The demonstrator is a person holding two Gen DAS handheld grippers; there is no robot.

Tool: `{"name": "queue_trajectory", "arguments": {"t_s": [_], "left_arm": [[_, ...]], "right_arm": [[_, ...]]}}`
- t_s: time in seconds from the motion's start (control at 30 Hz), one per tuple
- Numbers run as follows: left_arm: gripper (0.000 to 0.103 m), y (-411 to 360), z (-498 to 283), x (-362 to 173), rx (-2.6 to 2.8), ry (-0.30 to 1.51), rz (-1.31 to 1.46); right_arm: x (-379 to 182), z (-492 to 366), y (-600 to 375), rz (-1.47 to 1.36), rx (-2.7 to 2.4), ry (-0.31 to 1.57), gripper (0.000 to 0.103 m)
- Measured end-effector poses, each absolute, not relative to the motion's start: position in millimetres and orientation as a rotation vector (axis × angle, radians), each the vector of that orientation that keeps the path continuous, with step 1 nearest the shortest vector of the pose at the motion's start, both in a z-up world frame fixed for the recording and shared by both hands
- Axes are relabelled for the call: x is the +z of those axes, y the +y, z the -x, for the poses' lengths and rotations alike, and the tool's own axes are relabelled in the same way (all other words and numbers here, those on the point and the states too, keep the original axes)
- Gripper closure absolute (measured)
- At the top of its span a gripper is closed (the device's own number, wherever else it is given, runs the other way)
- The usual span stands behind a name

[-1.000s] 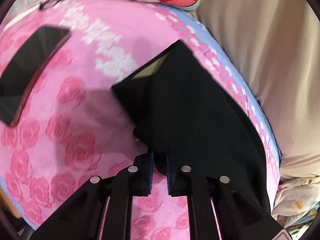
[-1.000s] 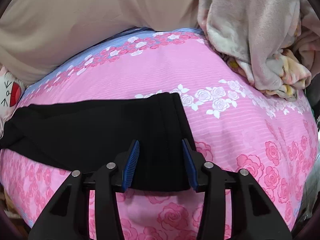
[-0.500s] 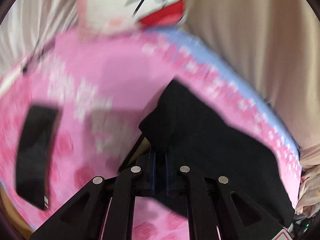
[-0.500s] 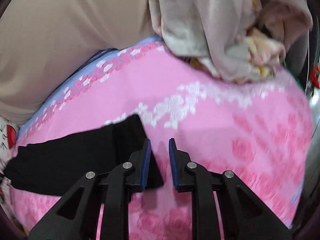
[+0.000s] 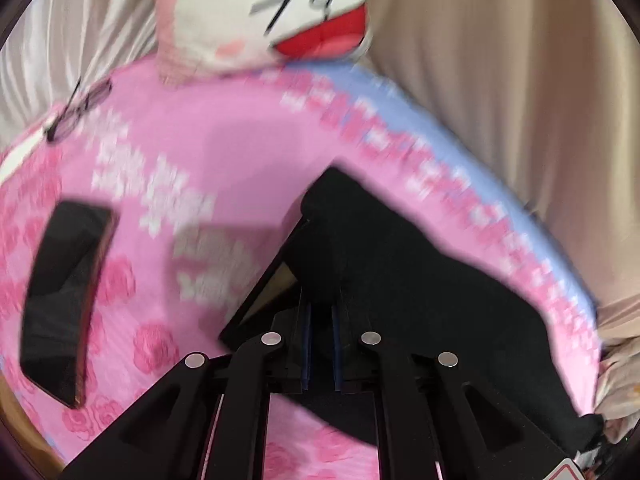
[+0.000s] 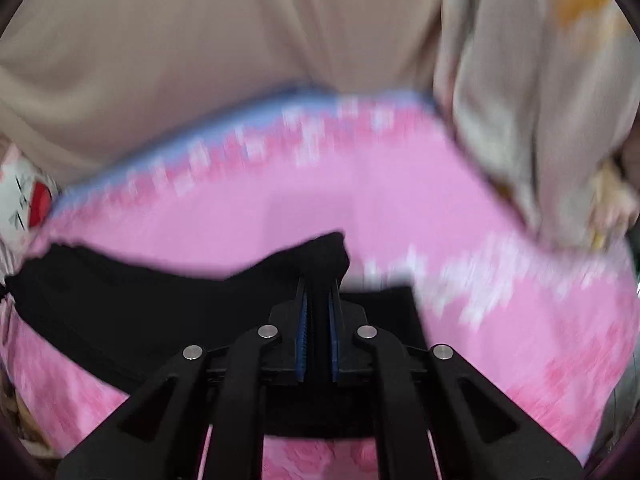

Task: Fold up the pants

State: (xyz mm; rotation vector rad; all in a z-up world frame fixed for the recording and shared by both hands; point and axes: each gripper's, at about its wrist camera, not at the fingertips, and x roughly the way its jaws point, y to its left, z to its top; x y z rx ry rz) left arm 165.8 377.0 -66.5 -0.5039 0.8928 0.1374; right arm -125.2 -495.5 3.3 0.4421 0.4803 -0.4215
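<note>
The black pants (image 5: 420,280) lie across a pink rose-print bed sheet (image 5: 208,168). My left gripper (image 5: 320,320) is shut on the waist end of the pants and holds it raised, with a pale inner lining showing just left of the fingers. In the right wrist view the pants (image 6: 140,304) stretch away to the left. My right gripper (image 6: 318,312) is shut on the leg end, which bunches up between the blue pads (image 6: 302,332). Both views are blurred by motion.
A black phone-like slab (image 5: 64,296) lies on the sheet at left, with eyeglasses (image 5: 80,108) beyond it. A cartoon-face pillow (image 5: 272,12) sits at the far edge. A beige curtain (image 6: 200,48) backs the bed. A crumpled pale blanket (image 6: 540,100) is heaped at right.
My right gripper has closed on the leg end and lifted it. My left gripper, shut on the waist end, has raised it; both cameras have swung upward.
</note>
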Motion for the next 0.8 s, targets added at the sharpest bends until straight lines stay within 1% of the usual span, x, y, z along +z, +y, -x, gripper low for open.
{"name": "queue_trajectory", "arguments": {"t_s": [0.07, 0.13, 0.23, 0.3, 0.33, 0.37, 0.47, 0.6, 0.63, 0.67, 0.7, 0.73, 0.77, 0.8], "left_arm": [[0.096, 379.0, -166.7, -47.6, 0.1, 0.874, 0.52], [0.096, 376.7, -167.6, -49.8, 0.096, 0.908, 0.501], [0.095, 377.2, -162.5, -77.0, 0.107, 0.984, 0.474], [0.094, 380.7, -157.5, -102.4, 0.108, 1.047, 0.506], [0.094, 383.0, -154.4, -117.3, 0.122, 1.072, 0.511], [0.092, 384.8, -150.6, -122.4, 0.115, 1.054, 0.521], [0.093, 383.9, -146.9, -117.6, 0.113, 1.034, 0.516], [0.092, 380.4, -146.9, -105.0, 0.106, 1.02, 0.47], [0.09, 381.7, -147.8, -107.9, 0.109, 1.029, 0.465], [0.088, 383.5, -149.3, -114.8, 0.109, 1.045, 0.46], [0.087, 385.7, -149.0, -121.6, 0.093, 1.051, 0.466], [0.087, 387.7, -146.5, -121.8, 0.078, 1.027, 0.477], [0.085, 390.2, -141.5, -119.7, 0.062, 1.008, 0.494], [0.08, 394.6, -135.3, -116.4, 0.06, 0.993, 0.508]], "right_arm": [[31.0, 131.9, -496.7, -0.379, -0.456, 0.458, 0.096], [18.3, 133.3, -504.7, -0.371, -0.494, 0.519, 0.096], [-55.3, 126.3, -520.7, -0.451, -0.53, 0.705, 0.096], [-96.5, 124.3, -516.6, -0.479, -0.529, 0.782, 0.095], [-103.9, 127.7, -512.6, -0.485, -0.529, 0.759, 0.094], [-103.9, 131.9, -510.2, -0.492, -0.53, 0.731, 0.094], [-98.8, 137.9, -514.4, -0.54, -0.52, 0.703, 0.094], [-77.7, 152.8, -509.2, -0.504, -0.53, 0.649, 0.094], [-85.6, 147.4, -515.2, -0.501, -0.535, 0.671, 0.089], [-102.0, 143.2, -516.8, -0.503, -0.539, 0.736, 0.084], [-109.3, 142.1, -514.3, -0.504, -0.536, 0.75, 0.082], [-106.8, 148.5, -510.6, -0.495, -0.545, 0.714, 0.076], [-103.5, 152.4, -508.7, -0.497, -0.565, 0.715, 0.067], [-97.5, 161.8, -506.0, -0.496, -0.595, 0.696, 0.067]]}}
